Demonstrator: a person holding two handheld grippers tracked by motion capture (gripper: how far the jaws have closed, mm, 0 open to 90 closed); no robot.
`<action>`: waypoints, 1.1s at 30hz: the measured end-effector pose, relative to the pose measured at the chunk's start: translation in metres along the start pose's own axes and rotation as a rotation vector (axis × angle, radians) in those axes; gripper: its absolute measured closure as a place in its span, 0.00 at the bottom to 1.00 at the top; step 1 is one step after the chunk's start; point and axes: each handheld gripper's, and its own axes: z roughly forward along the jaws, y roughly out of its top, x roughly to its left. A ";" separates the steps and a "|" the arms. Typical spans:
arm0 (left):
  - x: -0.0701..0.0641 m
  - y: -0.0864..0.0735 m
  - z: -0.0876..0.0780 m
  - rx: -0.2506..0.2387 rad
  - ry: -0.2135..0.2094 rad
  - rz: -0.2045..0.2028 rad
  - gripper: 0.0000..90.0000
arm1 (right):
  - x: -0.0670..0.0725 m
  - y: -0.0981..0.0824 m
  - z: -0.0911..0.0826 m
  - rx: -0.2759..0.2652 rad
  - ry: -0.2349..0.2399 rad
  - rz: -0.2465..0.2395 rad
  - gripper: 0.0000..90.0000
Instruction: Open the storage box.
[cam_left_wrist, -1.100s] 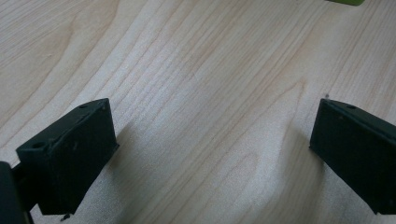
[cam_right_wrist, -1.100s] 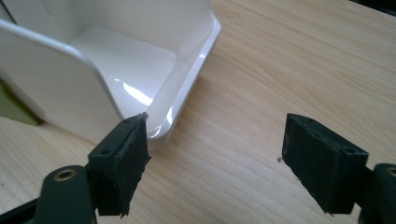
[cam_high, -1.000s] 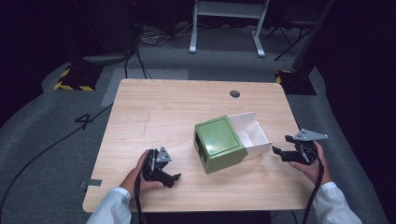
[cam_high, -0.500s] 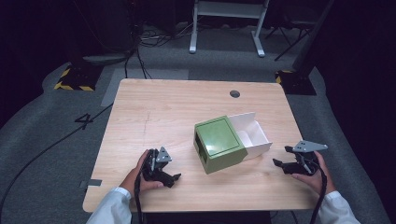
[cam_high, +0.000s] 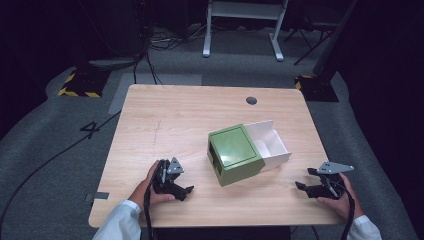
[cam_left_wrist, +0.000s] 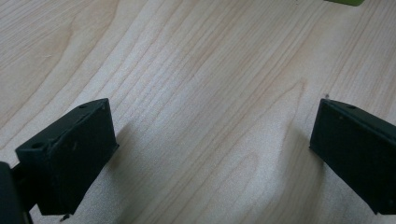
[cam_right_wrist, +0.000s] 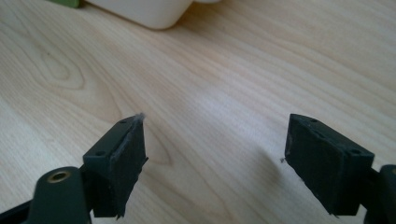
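Fingers (cam_left_wrist: 70, 154) of both grippers stand apart and empty, resting low on the surface (cam_high: 165, 125) either side of the centre-frame green box (cam_high: 235, 155), seemingly idle.

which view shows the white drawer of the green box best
The high view: the white drawer is seen whole, slid out of the green box toward the right gripper, and looks empty. The right gripper view catches just a rounded white corner at its top edge.

Light wooden table (cam_high: 165, 125), green box (cam_high: 234, 154) with white drawer (cam_high: 270, 145)
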 end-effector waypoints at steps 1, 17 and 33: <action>0.000 0.000 0.000 0.000 0.000 0.001 0.00 | 0.001 -0.002 0.000 0.003 0.002 -0.005 0.23; 0.001 0.001 0.001 0.000 -0.002 0.001 0.00 | 0.003 -0.018 0.000 -0.054 0.004 0.033 0.22; 0.000 0.001 0.001 0.000 -0.003 0.000 0.00 | 0.004 -0.018 0.000 -0.055 -0.007 0.043 0.22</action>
